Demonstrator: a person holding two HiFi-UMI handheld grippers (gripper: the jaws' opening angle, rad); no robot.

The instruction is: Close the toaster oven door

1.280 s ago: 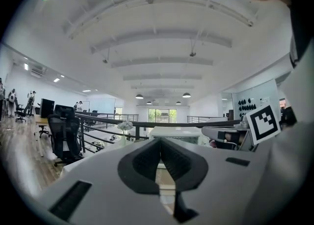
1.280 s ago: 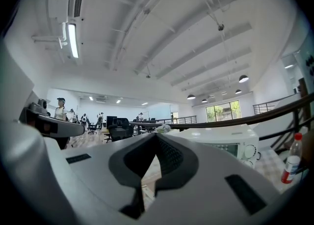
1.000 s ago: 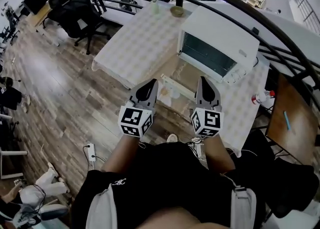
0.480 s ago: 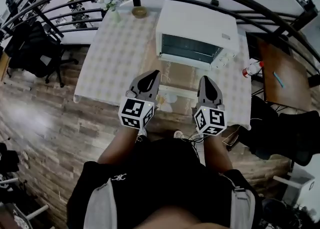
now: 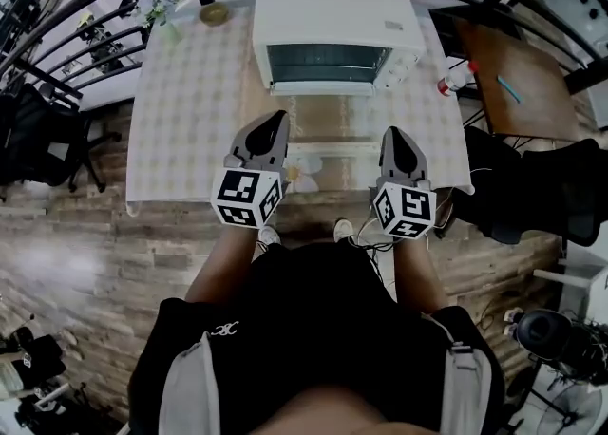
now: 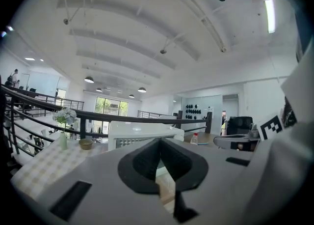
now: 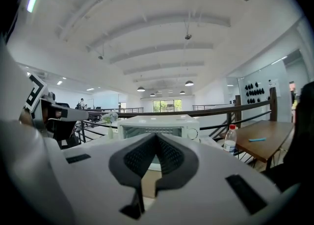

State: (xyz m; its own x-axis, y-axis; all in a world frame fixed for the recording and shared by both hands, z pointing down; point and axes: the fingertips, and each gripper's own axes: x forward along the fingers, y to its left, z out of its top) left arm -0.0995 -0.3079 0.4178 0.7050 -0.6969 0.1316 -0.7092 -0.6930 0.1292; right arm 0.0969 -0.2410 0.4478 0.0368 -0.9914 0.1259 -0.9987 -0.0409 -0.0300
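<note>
- Toaster oven (image 5: 332, 25) stands at the far side of the checked table (image 5: 190, 110), its door (image 5: 328, 124) lying open and flat toward the person.
- Left gripper (image 5: 274, 120) hovers near the door's left edge, jaws pressed together, empty.
- Right gripper (image 5: 392, 134) hovers near the door's right edge, jaws likewise together on nothing.
- Bottle (image 5: 454, 80) stands just right of the oven.

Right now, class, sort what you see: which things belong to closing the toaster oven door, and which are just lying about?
For the job: toaster oven; its open door; left gripper; right gripper.
Lying about: small bowl; flower vase; bottle; blue pen.
</note>
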